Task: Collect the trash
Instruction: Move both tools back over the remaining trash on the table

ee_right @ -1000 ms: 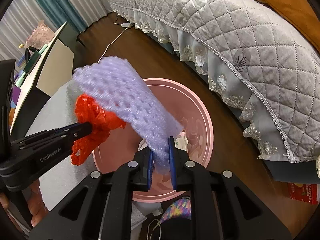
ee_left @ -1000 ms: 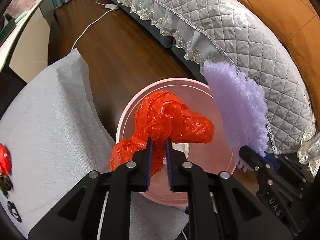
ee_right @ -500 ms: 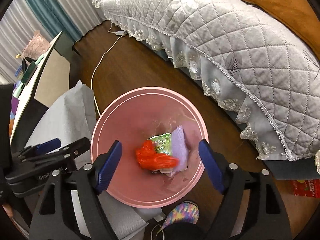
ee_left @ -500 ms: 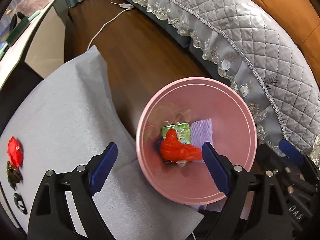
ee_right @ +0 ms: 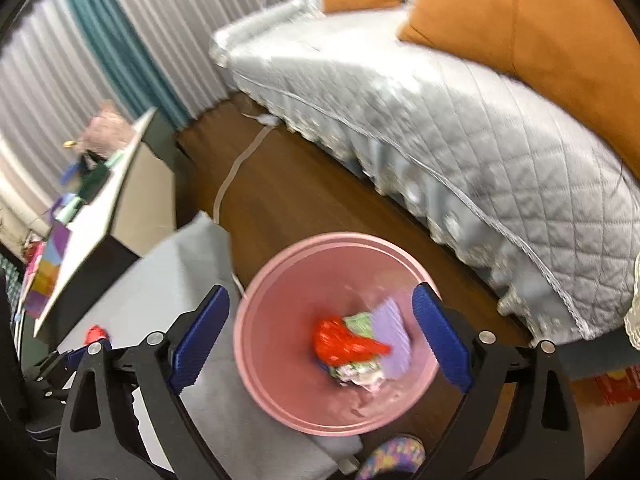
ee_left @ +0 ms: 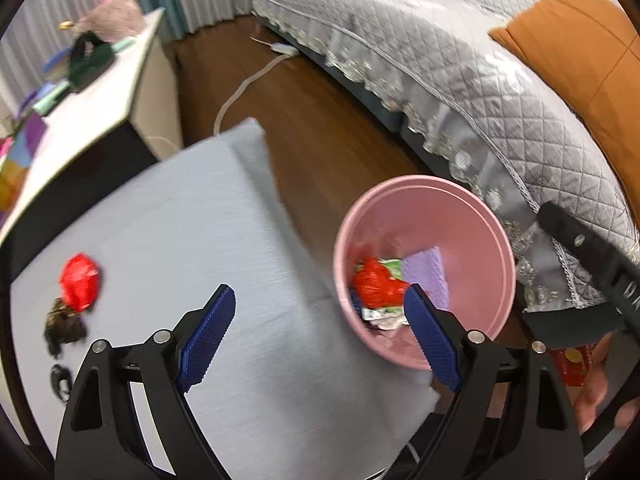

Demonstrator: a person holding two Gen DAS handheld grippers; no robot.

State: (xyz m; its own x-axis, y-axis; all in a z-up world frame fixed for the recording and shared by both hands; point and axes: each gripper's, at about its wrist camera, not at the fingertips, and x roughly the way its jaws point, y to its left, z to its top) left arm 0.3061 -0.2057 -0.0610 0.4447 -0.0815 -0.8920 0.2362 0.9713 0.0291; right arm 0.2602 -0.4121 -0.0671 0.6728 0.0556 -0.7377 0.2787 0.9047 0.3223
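Here, both tongs hang empty over a grey table [ee_left: 168, 216] and pink bin [ee_left: 496, 240].
The left gripper [ee_left: 316, 336] and right gripper [ee_right: 320, 336] gape wide; red bag [ee_right: 340, 340] and purple wrap [ee_right: 394, 336] lie in the bin, another red scrap [ee_left: 80, 280] on the table.

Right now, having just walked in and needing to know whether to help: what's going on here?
A person with a handheld gripper in each hand is collecting trash. Both the left gripper and right gripper are open and empty. The pink bin on the floor holds a red plastic bag, a purple foam sheet and wrappers. On the grey cloth, a red scrap and dark bits remain.
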